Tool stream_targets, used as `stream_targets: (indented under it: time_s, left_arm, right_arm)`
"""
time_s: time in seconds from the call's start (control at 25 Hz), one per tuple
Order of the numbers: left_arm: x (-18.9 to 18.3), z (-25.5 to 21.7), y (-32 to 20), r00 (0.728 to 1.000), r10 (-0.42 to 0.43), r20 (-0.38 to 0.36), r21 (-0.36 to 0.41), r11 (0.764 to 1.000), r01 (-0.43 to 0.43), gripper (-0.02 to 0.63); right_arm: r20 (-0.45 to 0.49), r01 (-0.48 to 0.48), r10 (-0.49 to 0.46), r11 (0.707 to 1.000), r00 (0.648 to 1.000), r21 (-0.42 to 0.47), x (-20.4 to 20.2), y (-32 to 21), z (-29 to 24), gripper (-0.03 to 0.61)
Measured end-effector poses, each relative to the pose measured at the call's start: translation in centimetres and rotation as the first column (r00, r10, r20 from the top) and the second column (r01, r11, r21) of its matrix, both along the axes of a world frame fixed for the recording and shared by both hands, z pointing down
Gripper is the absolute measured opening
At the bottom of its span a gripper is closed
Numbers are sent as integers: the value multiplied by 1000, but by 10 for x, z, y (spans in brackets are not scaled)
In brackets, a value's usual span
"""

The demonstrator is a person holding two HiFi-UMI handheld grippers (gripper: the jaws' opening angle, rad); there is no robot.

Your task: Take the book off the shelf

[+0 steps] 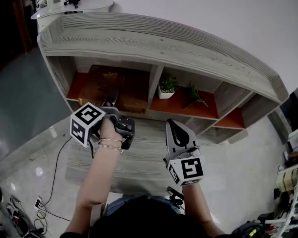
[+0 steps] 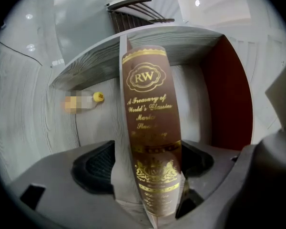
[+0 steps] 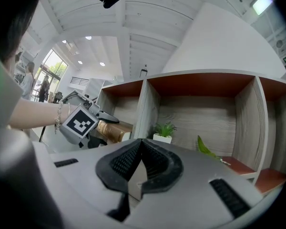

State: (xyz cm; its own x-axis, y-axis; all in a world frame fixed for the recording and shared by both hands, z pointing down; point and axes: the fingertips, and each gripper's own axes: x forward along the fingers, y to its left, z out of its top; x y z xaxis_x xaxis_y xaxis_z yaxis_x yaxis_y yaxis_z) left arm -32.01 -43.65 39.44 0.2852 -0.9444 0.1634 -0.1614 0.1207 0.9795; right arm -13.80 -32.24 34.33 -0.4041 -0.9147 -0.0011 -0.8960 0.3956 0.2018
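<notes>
The left gripper has its jaws set wide around the book, a pad lying against each cover, so that the volume fills the whole gap between them. The brown spine with its gilt lettering faces the gripper's camera and rises away from the jaws. The book is still inside the leftmost compartment of the shelf, close to the red-brown side wall of that bay. In the head view the left hand, with bracelets at the wrist, holds this gripper at the mouth of that compartment.

The right gripper is pressed together at the tips with nothing between its pads. It hangs in front of the shelf, well apart from the book, below the divider between the left and middle bays.

In the middle compartment stands a small potted plant, and beside it a green sprig lies on the red-brown floor
</notes>
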Motion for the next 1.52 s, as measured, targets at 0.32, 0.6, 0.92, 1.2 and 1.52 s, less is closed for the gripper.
stream_targets:
  time_s: [0.32, 0.6, 0.92, 1.2, 1.52]
  left_arm:
    - [2, -10, 14, 999, 21, -36, 11, 1000, -21, 287]
    - [-3, -13, 26, 998, 11, -54, 27, 1000, -10, 246]
    - [-9, -18, 54, 997, -15, -77, 80, 997, 21, 229]
    - [-13, -27, 89, 997, -50, -65, 105, 993, 56, 229]
    - [-13, -34, 128, 995, -101, -21, 125, 987, 103, 227]
  right_arm:
    - [-8, 0, 0, 1000, 1000, -2, -5, 10, 4, 9]
    - [-8, 11, -11, 1000, 1000, 5, -4, 22, 2, 9]
    - [20, 42, -43, 999, 999, 22, 4, 40, -1, 9]
    - [35, 94, -95, 995, 995, 22, 5, 60, -7, 9]
    - [18, 148, -149, 989, 989, 27, 13, 83, -16, 9]
